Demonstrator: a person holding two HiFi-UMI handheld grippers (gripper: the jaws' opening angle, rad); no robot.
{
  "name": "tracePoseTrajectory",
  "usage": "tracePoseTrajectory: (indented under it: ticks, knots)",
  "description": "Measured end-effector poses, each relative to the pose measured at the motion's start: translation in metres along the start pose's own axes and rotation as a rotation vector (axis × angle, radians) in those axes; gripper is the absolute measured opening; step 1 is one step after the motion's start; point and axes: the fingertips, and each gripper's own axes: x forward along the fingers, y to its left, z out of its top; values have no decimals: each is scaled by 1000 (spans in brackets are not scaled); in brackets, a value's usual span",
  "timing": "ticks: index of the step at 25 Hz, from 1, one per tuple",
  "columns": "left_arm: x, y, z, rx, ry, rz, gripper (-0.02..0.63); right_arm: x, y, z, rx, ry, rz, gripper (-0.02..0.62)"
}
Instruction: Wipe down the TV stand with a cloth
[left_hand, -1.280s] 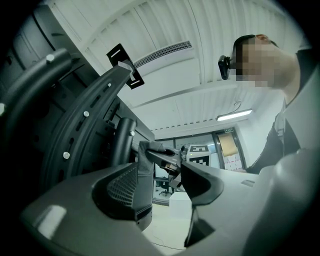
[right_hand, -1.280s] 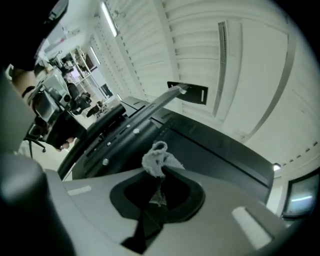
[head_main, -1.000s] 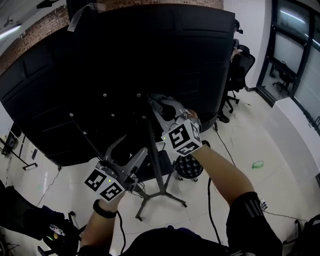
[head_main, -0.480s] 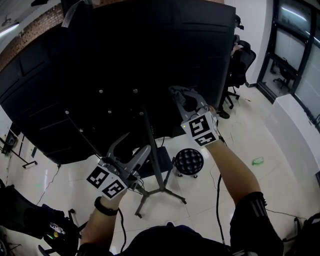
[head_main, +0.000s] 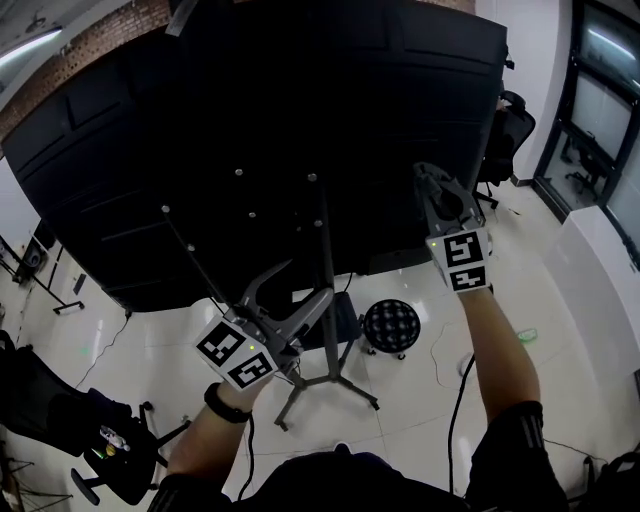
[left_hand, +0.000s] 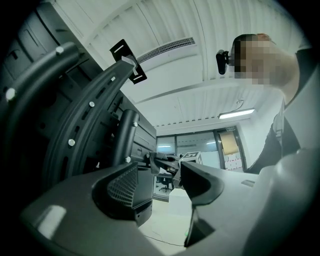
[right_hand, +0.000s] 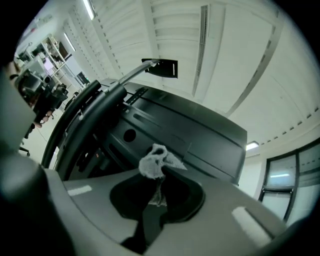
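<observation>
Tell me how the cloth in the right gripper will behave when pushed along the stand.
Probably floppy: the cloth crumples into a wad above the shut jaws of the right gripper. Likely light: a small scrap. It may fold over when dragged.

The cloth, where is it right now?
The cloth is pinched in the right hand-held gripper, held up near the black back of the TV, on the right side of the head view.

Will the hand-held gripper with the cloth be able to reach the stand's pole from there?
Probably yes. The right hand-held gripper, shut on the cloth, is up by the TV's black back, and nothing seems to stand between it and the pole.
</observation>
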Motion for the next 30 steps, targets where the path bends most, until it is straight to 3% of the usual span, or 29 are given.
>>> tracePoseTrajectory:
  ticks: [6, 12, 21, 26, 30]
  knots:
    - [-37, 16, 10, -2, -13, 24, 290, -16, 45, 89, -67, -162, 32, 26]
    - [-105, 40, 30, -4, -34, 67, 290, -35, 127, 209, -178, -336, 122, 26]
    - [-231, 89, 87, 41, -87, 165, 290, -14, 310, 330, -216, -365, 355, 26]
    - [-295, 110, 104, 45, -98, 201, 290, 23, 409, 366, -350, -381, 405, 26]
    - [-332, 121, 114, 49, -108, 215, 290, 54, 461, 381, -431, -344, 421, 26]
